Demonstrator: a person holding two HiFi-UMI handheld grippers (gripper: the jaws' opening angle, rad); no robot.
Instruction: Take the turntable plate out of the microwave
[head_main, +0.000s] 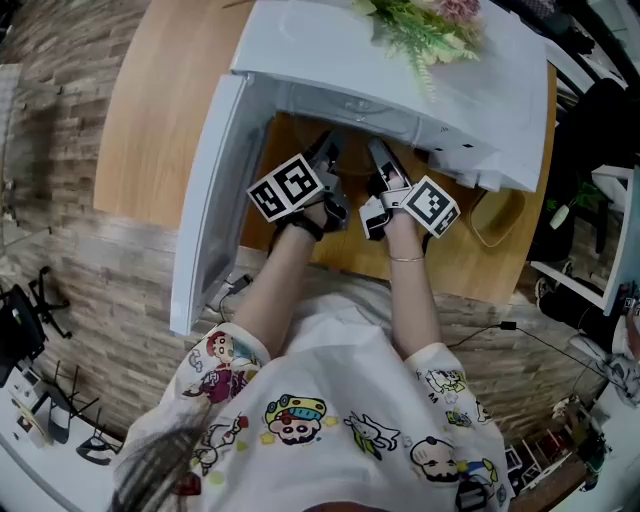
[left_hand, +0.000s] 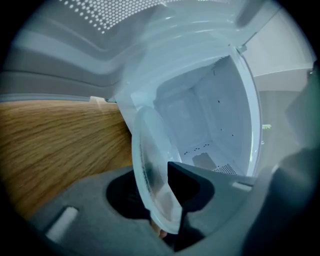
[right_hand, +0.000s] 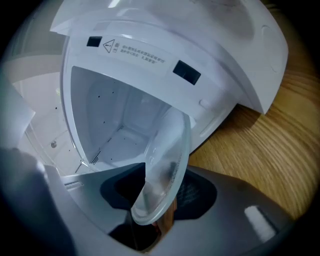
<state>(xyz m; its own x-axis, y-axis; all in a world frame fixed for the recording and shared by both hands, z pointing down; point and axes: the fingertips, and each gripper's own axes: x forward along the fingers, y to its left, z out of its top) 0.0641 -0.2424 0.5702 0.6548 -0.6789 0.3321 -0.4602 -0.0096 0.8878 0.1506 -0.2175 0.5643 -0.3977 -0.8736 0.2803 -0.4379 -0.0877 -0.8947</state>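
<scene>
The clear glass turntable plate (left_hand: 152, 165) stands on edge in front of the open white microwave (head_main: 400, 70). Its rim sits between the jaws of my left gripper (left_hand: 156, 192), which is shut on it. From the other side my right gripper (right_hand: 165, 185) is shut on the same plate (right_hand: 167, 150). Behind the plate the bare white cavity (left_hand: 210, 115) shows, with nothing on its floor (right_hand: 117, 140). In the head view both grippers, the left (head_main: 325, 170) and the right (head_main: 385, 165), reach side by side into the oven's mouth, and the glass itself is hard to make out there.
The microwave's door (head_main: 205, 230) hangs open to the left. The oven stands on a wooden table (head_main: 160, 110). Artificial flowers (head_main: 430, 25) lie on top of it. A beige cable (head_main: 500, 215) loops at its right side. A stone-pattern floor surrounds the table.
</scene>
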